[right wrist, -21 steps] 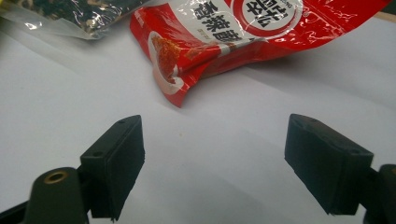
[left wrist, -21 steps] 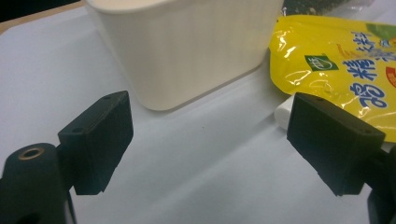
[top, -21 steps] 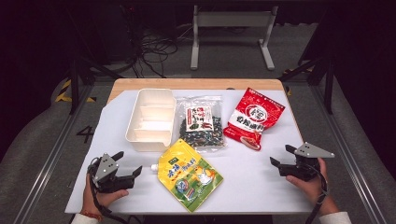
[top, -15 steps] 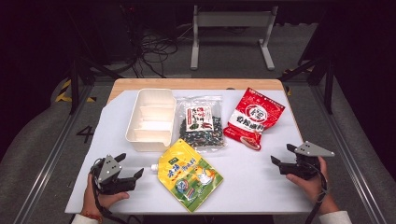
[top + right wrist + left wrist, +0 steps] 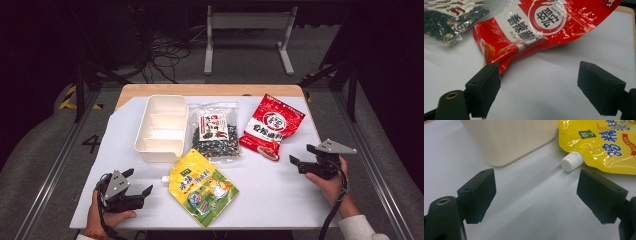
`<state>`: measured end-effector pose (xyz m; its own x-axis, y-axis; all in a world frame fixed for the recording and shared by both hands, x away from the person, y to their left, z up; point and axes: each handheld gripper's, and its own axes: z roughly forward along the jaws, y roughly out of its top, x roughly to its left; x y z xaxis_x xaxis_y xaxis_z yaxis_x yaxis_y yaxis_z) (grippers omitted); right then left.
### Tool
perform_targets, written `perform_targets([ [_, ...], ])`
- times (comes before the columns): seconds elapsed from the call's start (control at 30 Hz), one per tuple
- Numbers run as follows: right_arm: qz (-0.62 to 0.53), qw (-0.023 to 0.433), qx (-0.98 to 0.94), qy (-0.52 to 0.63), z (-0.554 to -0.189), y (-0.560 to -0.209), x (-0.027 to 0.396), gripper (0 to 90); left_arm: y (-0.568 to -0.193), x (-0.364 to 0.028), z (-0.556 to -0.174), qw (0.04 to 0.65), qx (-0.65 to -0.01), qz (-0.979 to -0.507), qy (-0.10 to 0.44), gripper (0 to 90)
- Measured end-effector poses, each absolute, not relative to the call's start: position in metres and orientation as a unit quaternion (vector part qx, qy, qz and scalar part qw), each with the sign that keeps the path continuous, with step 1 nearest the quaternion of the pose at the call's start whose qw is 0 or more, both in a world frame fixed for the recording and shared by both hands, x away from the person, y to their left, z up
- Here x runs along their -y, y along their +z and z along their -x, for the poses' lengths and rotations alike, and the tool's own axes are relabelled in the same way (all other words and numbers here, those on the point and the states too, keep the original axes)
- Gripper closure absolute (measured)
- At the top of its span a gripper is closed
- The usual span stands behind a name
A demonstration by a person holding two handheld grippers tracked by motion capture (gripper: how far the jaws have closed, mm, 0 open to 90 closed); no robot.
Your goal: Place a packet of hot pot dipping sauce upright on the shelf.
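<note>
With both jaws wide and empty, the left gripper [image 5: 142, 191] should probably take the yellow pouch [image 5: 202, 186] below its cap [image 5: 572, 161], the right gripper [image 5: 302, 157] the red packet's [image 5: 271, 126] corner.

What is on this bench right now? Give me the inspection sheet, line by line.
Surface: white table, wooden edge at the back.
Job's things: yellow spout pouch, red sauce packet, both lying flat.
Clutter: white divided bin, empty; clear bag of dark dried food beside it.
Grippers: left gripper open, near the pouch's cap; right gripper open, facing the red packet.
Cables: right gripper's cable; loose wires on the floor.
Surroundings: dark floor, grey metal stand.
</note>
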<state>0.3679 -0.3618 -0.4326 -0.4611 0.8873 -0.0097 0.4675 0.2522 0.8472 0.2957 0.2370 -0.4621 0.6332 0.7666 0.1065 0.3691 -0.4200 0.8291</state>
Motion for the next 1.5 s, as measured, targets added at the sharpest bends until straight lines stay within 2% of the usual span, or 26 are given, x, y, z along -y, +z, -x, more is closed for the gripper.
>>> perform_targets([
  [0.23, -0.461, 0.232, -0.746, 0.421, -0.393, -0.431, 0.355, 19.0, -0.463, -0.237, -0.292, 0.403, -0.355, -0.808, 0.242, 16.5],
  [0.53, -0.491, 0.154, -0.741, 0.431, -0.423, -0.44, 0.339, 21.9, -0.463, -0.237, -0.292, 0.405, -0.35, -0.809, 0.242, 16.6],
  [0.93, -0.521, 0.112, -0.73, 0.428, -0.441, -0.448, 0.323, 27.1, -0.464, -0.232, -0.294, 0.403, -0.342, -0.816, 0.236, 16.5],
  [1.03, -0.524, 0.104, -0.728, 0.43, -0.442, -0.447, 0.325, 36.5, -0.464, -0.23, -0.294, 0.4, -0.336, -0.82, 0.235, 16.4],
  [1.13, -0.528, 0.097, -0.719, 0.441, -0.443, -0.447, 0.33, 56.9, -0.464, -0.229, -0.294, 0.4, -0.335, -0.82, 0.235, 16.5],
  [1.33, -0.508, 0.114, -0.731, 0.442, -0.442, -0.444, 0.33, 78.4, -0.463, -0.228, -0.294, 0.399, -0.335, -0.82, 0.239, 16.1],
  [1.5, -0.493, 0.13, -0.741, 0.436, -0.44, -0.442, 0.327, 83.8, -0.462, -0.229, -0.294, 0.401, -0.335, -0.818, 0.238, 16.1],
])
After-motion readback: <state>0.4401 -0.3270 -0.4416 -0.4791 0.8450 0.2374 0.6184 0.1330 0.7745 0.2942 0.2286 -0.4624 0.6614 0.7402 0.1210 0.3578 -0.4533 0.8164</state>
